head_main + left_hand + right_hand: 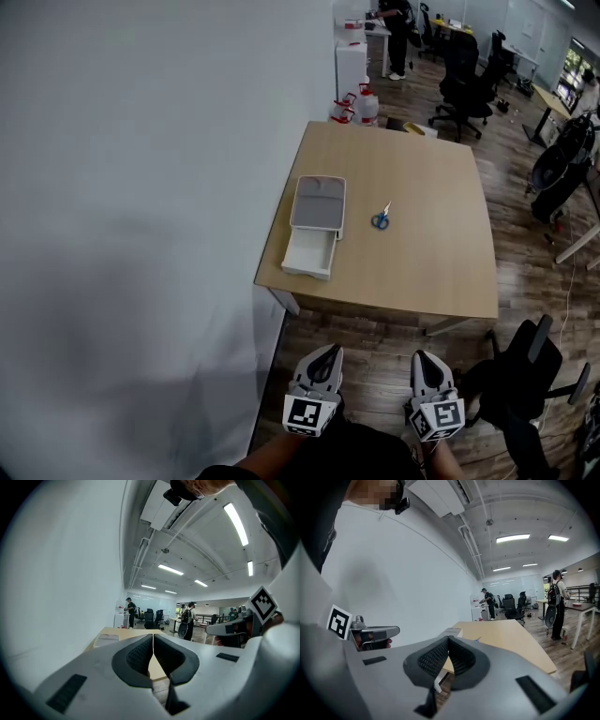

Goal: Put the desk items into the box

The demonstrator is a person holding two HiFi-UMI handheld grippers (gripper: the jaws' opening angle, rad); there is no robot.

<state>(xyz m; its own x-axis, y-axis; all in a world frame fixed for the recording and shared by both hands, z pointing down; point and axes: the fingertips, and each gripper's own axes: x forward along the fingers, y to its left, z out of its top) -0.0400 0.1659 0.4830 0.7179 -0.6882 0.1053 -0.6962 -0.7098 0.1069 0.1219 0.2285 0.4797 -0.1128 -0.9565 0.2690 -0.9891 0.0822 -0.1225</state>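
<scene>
A wooden table [422,262] stands ahead of me against the white wall. On its left side sits a small grey-white box [317,204] with its white drawer [308,253] pulled out toward me. Blue-handled scissors [381,219] lie just right of the box. My left gripper [327,351] and right gripper [422,357] are held low, well short of the table's near edge, both shut and empty. In the left gripper view the pads [140,656] meet, with the box [107,640] beyond. In the right gripper view the box [451,631] and scissors [477,639] show past the shut fingers [461,658].
A black office chair [521,375] stands at my right, near the table's front corner. White containers [354,106] sit on the floor behind the table. More chairs and desks and several people are farther back in the room. The floor is wood.
</scene>
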